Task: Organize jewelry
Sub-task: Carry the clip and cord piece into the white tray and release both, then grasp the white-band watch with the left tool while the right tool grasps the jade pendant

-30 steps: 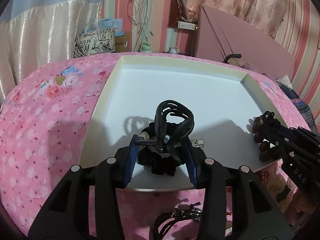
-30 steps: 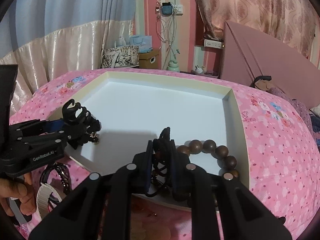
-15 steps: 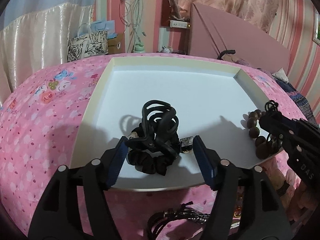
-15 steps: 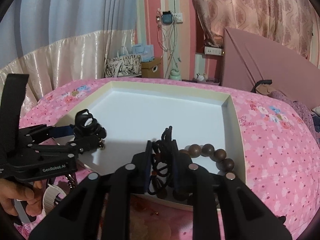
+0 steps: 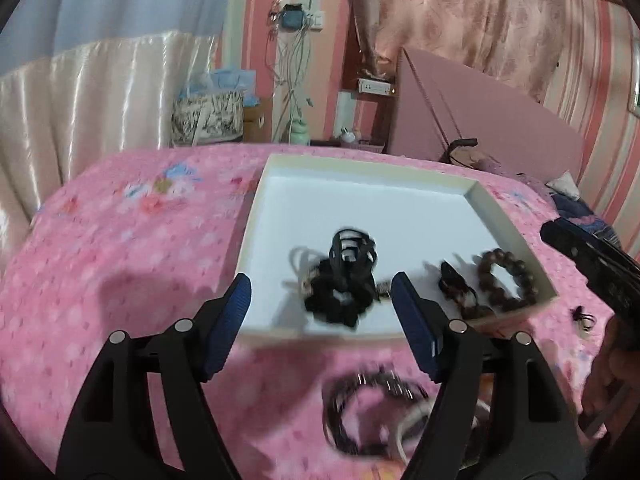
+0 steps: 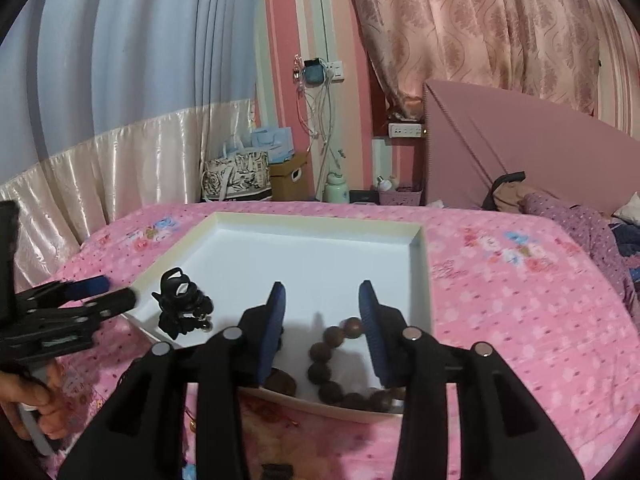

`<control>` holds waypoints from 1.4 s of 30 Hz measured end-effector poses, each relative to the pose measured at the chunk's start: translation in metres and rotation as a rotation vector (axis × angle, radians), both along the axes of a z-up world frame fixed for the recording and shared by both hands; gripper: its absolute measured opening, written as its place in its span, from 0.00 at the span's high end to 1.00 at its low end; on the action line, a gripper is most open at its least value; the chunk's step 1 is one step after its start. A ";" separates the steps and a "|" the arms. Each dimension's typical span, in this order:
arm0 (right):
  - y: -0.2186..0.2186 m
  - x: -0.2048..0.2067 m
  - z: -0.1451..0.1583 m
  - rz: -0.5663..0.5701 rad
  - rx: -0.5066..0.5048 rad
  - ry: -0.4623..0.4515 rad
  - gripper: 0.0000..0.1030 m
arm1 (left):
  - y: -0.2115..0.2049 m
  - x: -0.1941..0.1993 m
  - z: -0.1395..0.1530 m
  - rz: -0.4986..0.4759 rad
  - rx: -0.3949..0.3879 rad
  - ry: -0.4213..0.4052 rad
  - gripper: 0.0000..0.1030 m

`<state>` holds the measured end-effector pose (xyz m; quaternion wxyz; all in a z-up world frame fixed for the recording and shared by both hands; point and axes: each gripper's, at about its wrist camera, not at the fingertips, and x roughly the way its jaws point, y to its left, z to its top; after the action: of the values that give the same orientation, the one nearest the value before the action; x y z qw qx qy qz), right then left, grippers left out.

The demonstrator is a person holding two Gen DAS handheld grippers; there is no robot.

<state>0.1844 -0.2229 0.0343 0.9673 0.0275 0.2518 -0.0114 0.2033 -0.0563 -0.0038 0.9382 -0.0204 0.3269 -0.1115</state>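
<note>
I am letting go with both claws right now. My left gripper (image 5: 320, 308) is opening, and nothing is sitting between its blue pads (image 5: 236, 320). The black plastic hair claw (image 5: 352, 250) is resting on top of a black fabric scrunchie (image 5: 336, 304), inside the shallow white cardboard tray (image 5: 352, 162), near its front wall. A small silver charm seems to be lying beside the pile, but the picture is too blurry to be sure.

My right gripper (image 6: 322, 320) is opening too, and its pads are not pressing on anything. The brown wooden bead bracelet (image 6: 332, 364) is lying in the tray's front right corner, partly under the claw. A small dark tangled hair tie (image 5: 456, 286) is lying just beside the beads.

To do this step well, I think I should be opening each claw wide before pulling it away, so no loop is catching on a pad. I should be lifting up first and not dragging sideways, because the scrunchie pile looks light and could slide or tip.

More things are waiting on the pink flowered bedspread (image 5: 120, 260) in front of the tray. I am seeing a black corded bracelet with silver bits (image 5: 372, 404) there, blurry. I think that one is next, so I should be moving slowly over the tray's low wall.
</note>
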 end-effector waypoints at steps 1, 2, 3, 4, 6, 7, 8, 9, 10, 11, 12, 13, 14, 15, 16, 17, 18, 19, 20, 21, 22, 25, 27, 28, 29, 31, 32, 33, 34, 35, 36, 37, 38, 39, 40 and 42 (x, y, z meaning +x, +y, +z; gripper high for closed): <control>-0.005 -0.004 0.006 -0.012 0.002 -0.003 0.62 | -0.001 -0.009 0.000 0.000 0.009 0.015 0.30; -0.009 -0.007 0.010 -0.015 0.012 -0.002 0.62 | -0.003 -0.019 -0.002 -0.006 0.032 0.021 0.30; -0.017 -0.015 0.016 -0.026 0.032 -0.007 0.62 | -0.009 -0.030 -0.006 -0.016 0.056 0.027 0.30; -0.024 -0.025 0.021 -0.036 0.047 -0.017 0.62 | -0.012 -0.039 -0.009 -0.024 0.055 0.032 0.30; -0.036 -0.041 0.023 -0.040 0.039 -0.006 0.62 | -0.018 -0.051 -0.017 -0.033 0.076 0.043 0.31; -0.043 -0.051 0.021 -0.048 0.022 0.002 0.62 | -0.019 -0.054 -0.021 -0.035 0.080 0.047 0.33; -0.049 -0.057 0.019 -0.056 0.011 0.011 0.62 | -0.020 -0.056 -0.022 -0.036 0.074 0.053 0.34; -0.058 -0.064 0.014 -0.070 0.005 0.028 0.62 | -0.022 -0.057 -0.026 -0.038 0.070 0.067 0.35; -0.067 -0.071 0.010 -0.085 0.006 0.043 0.62 | -0.025 -0.057 -0.029 -0.041 0.079 0.073 0.39; -0.079 -0.080 0.004 -0.104 0.011 0.057 0.62 | -0.029 -0.057 -0.033 -0.048 0.091 0.080 0.41; -0.086 -0.085 0.000 -0.118 0.014 0.066 0.62 | -0.032 -0.056 -0.038 -0.056 0.098 0.100 0.45; -0.096 -0.092 -0.006 -0.140 0.019 0.076 0.62 | -0.036 -0.055 -0.042 -0.068 0.097 0.118 0.48; -0.102 -0.095 -0.009 -0.149 0.028 0.084 0.62 | -0.039 -0.055 -0.046 -0.082 0.103 0.127 0.50; -0.109 -0.099 -0.014 -0.156 0.045 0.093 0.62 | -0.043 -0.054 -0.049 -0.092 0.115 0.133 0.62; -0.112 -0.100 -0.018 -0.164 0.050 0.099 0.62 | -0.046 -0.053 -0.051 -0.108 0.115 0.143 0.72; -0.116 -0.102 -0.023 -0.180 0.050 0.118 0.62 | -0.047 -0.052 -0.051 -0.115 0.103 0.147 0.75; -0.118 -0.103 -0.028 -0.184 0.058 0.131 0.62 | -0.048 -0.051 -0.051 -0.117 0.104 0.148 0.79; -0.120 -0.103 -0.033 -0.181 0.075 0.146 0.62 | -0.048 -0.051 -0.052 -0.124 0.103 0.149 0.84; -0.119 -0.103 -0.037 -0.178 0.080 0.157 0.62 | -0.047 -0.052 -0.051 -0.130 0.093 0.145 0.87; -0.118 -0.102 -0.042 -0.179 0.074 0.177 0.62 | -0.047 -0.053 -0.050 -0.133 0.087 0.140 0.89; -0.117 -0.103 -0.045 -0.183 0.070 0.186 0.62 | -0.046 -0.054 -0.049 -0.132 0.081 0.131 0.91; -0.114 -0.097 -0.053 -0.176 0.076 0.224 0.62 | -0.043 -0.059 -0.042 -0.135 0.057 0.102 0.91; -0.113 -0.091 -0.057 -0.180 0.072 0.253 0.62 | -0.041 -0.062 -0.037 -0.145 0.044 0.095 0.91; -0.113 -0.086 -0.060 -0.185 0.063 0.282 0.62 | -0.038 -0.063 -0.032 -0.150 0.031 0.090 0.91; -0.111 -0.083 -0.064 -0.186 0.055 0.304 0.60 | -0.035 -0.064 -0.027 -0.150 0.024 0.081 0.91; -0.109 -0.078 -0.068 -0.186 0.042 0.331 0.62 | -0.030 -0.065 -0.016 -0.145 0.012 0.059 0.91; -0.109 -0.076 -0.070 -0.204 0.018 0.349 0.71 | -0.026 -0.064 -0.011 -0.142 0.007 0.051 0.91; -0.108 -0.075 -0.071 -0.213 0.004 0.357 0.71 | -0.023 -0.064 -0.007 -0.139 0.001 0.044 0.91; -0.107 -0.074 -0.071 -0.212 -0.001 0.360 0.71 | -0.020 -0.063 -0.002 -0.135 -0.001 0.034 0.91; -0.107 -0.075 -0.071 -0.212 -0.001 0.358 0.71 | -0.018 -0.061 0.001 -0.133 0.001 0.027 0.91; -0.108 -0.076 -0.071 -0.212 0.001 0.354 0.72 | -0.015 -0.059 0.004 -0.130 -0.002 0.025 0.91; -0.108 -0.077 -0.070 -0.211 0.006 0.346 0.72 | -0.011 -0.057 0.007 -0.121 -0.008 0.020 0.91; -0.110 -0.079 -0.068 -0.219 0.027 0.329 0.72 | -0.008 -0.055 0.010 -0.118 -0.005 0.014 0.91; -0.112 -0.081 -0.065 -0.225 0.043 0.315 0.72 | -0.006 -0.053 0.013 -0.115 0.000 0.007 0.91; -0.111 -0.083 -0.061 -0.227 0.060 0.294 0.72 | -0.004 -0.051 0.015 -0.112 -0.004 0.004 0.91; -0.106 -0.084 -0.051 -0.214 0.062 0.263 0.73 | -0.001 -0.045 0.020 -0.109 -0.008 -0.006 0.91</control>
<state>0.1003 -0.3289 -0.0172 0.9179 0.0823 0.3722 -0.1103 0.1584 -0.0570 0.0163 0.9317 -0.0060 0.3241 -0.1638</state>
